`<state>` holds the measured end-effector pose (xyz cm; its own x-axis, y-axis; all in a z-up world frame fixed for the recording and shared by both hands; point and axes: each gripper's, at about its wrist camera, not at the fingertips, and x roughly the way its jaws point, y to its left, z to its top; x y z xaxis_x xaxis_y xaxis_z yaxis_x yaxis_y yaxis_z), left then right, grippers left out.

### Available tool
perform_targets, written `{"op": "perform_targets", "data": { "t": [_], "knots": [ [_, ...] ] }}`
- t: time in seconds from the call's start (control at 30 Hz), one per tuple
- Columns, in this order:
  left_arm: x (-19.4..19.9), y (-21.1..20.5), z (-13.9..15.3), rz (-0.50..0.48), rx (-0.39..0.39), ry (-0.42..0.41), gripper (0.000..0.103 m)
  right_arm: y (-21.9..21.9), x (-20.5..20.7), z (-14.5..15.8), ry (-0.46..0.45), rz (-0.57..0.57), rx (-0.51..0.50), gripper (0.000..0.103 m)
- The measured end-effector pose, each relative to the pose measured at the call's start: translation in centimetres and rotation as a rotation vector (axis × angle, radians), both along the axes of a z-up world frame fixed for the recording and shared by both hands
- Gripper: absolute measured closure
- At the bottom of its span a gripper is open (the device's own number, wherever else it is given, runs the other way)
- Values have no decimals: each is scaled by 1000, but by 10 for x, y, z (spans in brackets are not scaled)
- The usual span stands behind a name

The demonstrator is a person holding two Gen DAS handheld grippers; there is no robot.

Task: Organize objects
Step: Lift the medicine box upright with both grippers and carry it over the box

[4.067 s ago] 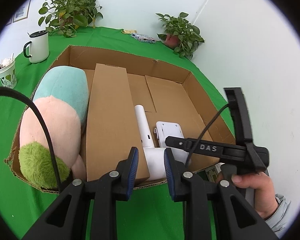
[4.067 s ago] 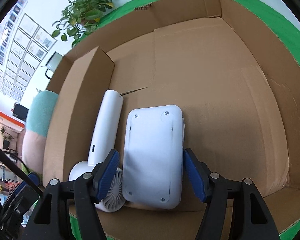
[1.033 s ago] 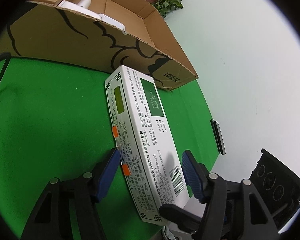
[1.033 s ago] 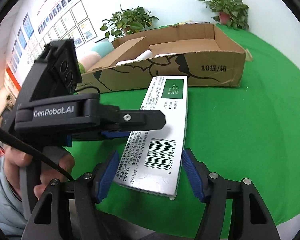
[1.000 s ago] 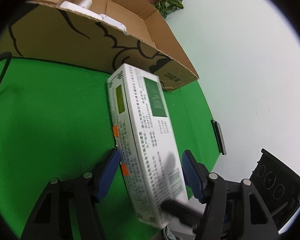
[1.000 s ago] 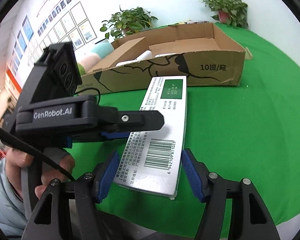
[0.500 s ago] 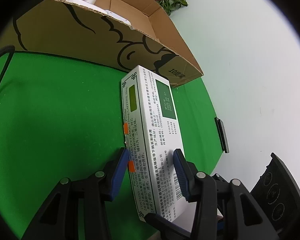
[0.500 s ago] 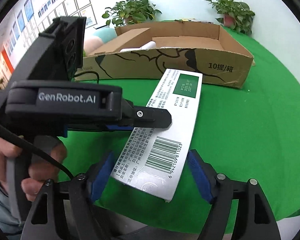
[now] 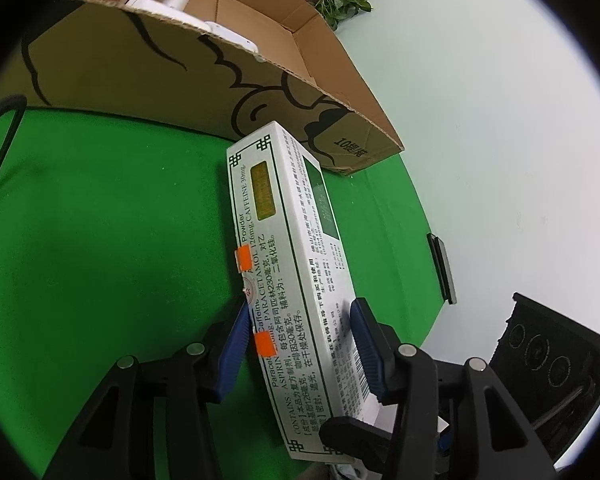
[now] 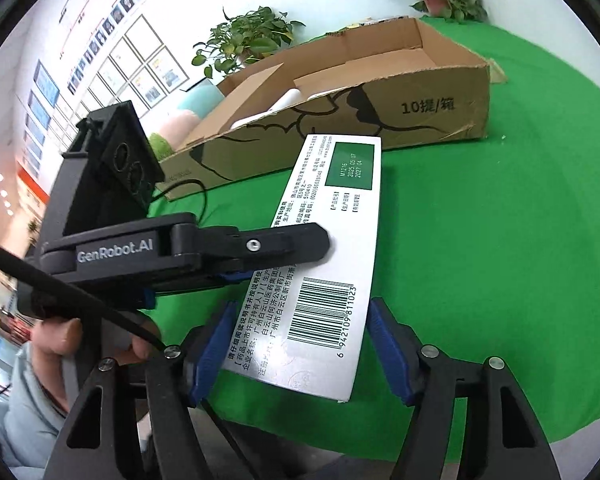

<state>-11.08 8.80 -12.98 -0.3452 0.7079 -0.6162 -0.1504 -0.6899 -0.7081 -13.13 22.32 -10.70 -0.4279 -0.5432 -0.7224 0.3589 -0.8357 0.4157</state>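
Both grippers at medicine box [image 9: 284,280] | left gripper [image 9: 300,344] clamps it, easing | right gripper [image 10: 296,344] straddles, narrowing

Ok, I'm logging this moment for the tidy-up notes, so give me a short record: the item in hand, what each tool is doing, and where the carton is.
item: white box, barcode side up
left tool: pads against the box, jaws opening
right tool: box's barcode end between its fingers with a gap on each side, jaws closing
carton: open, beyond the box on the green cloth
box in carton: not yet
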Motion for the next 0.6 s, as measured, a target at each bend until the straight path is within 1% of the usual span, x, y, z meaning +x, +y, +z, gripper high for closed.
{"op": "perform_targets", "data": {
  "t": [0.17,0.23,0.6],
  "knots": [
    [3,3,8,-2,-9,35,56,-4,3,2,21,8,16,38],
    [4,4,13,-2,-15,51,58,-6,5,5,39,9,35,39],
    [8,12,62,-2,-57,177,63,-13,5,33,145,3,66,43]
  ]
}}
